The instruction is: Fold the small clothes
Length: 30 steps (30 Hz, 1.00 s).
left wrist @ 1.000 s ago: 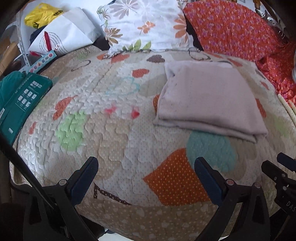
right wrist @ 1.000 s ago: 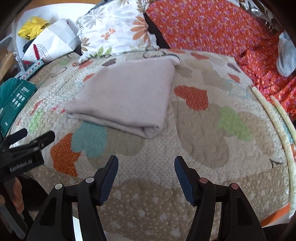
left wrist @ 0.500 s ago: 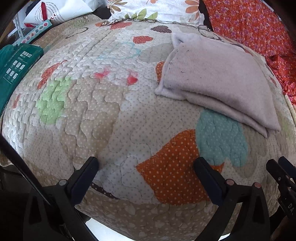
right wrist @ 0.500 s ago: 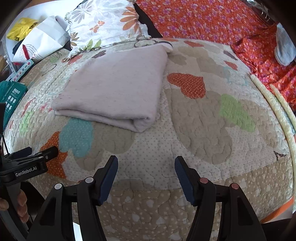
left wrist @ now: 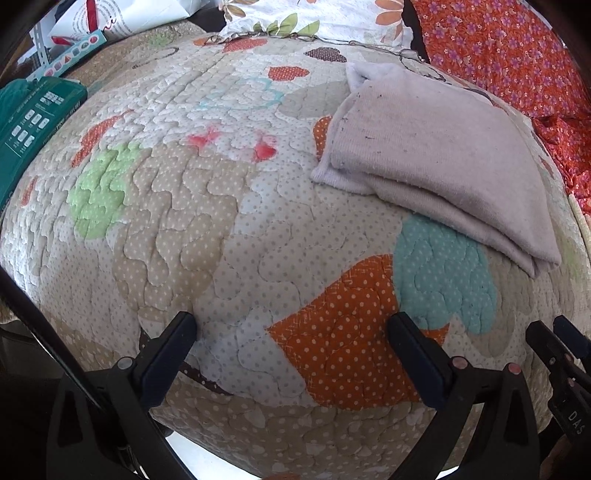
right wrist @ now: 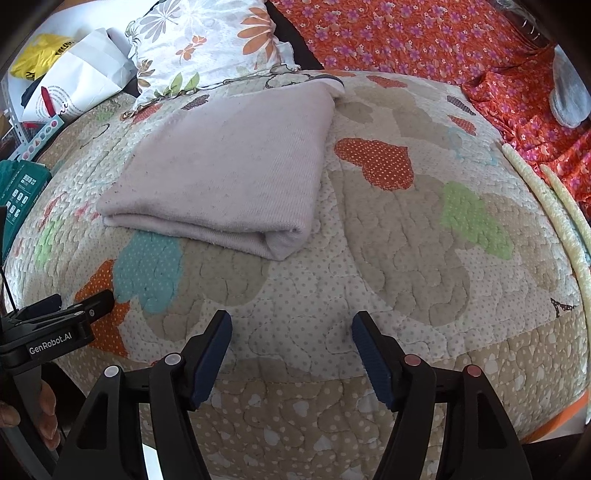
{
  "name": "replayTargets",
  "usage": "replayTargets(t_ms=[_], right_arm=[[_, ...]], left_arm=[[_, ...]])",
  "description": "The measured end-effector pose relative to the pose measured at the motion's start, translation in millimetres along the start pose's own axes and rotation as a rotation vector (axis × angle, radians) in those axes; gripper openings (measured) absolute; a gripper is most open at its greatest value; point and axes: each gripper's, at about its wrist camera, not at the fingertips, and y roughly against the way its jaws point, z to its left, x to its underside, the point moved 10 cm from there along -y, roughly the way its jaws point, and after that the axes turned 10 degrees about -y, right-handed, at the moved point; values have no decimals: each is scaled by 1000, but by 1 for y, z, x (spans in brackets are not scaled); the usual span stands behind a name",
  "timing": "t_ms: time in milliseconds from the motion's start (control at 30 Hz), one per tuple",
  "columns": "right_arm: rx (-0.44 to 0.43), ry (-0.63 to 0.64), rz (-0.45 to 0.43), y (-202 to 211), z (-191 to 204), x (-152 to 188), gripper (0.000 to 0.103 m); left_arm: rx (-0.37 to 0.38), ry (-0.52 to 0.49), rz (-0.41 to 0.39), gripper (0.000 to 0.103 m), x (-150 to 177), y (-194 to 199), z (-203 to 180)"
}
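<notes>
while both grippers hang low over the near edge of the bed, the folded cloth (right wrist: 225,173) lies flat on the quilt (right wrist: 406,236), touched by neither. from the right wrist view it sits at about eleven o'clock from the right gripper (right wrist: 291,325), its thick folded edge facing the camera and one corner pointing toward six o'clock; a teal heart patch (right wrist: 147,269) shows just below its near edge. the right gripper's jaws have just been opening and now stand wide apart, nothing between them but quilt. from the left wrist view the cloth (left wrist: 436,155) lies at about one o'clock from the left gripper (left wrist: 291,325), whose jaws are also spread wide over an orange dotted patch (left wrist: 343,332), empty. the left gripper (right wrist: 74,310) shows at the nine o'clock edge of the right view, with fingers (right wrist: 44,406) of a hand wrapped on its handle below. part of the right gripper (left wrist: 557,350) shows at the four o'clock edge of the left view. beyond the cloth, at twelve o'clock, a floral pillow (right wrist: 207,40) leans against the quilt's far edge, with an orange flowered sheet (right wrist: 406,33) at one o'clock. a white bag (right wrist: 74,85) and a yellow bag (right wrist: 40,55) lie at ten o'clock, and a green box (left wrist: 33,125) sits off the quilt's edge at nine o'clock.
</notes>
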Motion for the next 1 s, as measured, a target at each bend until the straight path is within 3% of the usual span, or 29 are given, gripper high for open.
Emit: replayTargets(t_ms=[1000], right_arm=[[15,22,-7,-1,-1,0,75]], left_arm=[[0,20,-16,103,1,2,-2]])
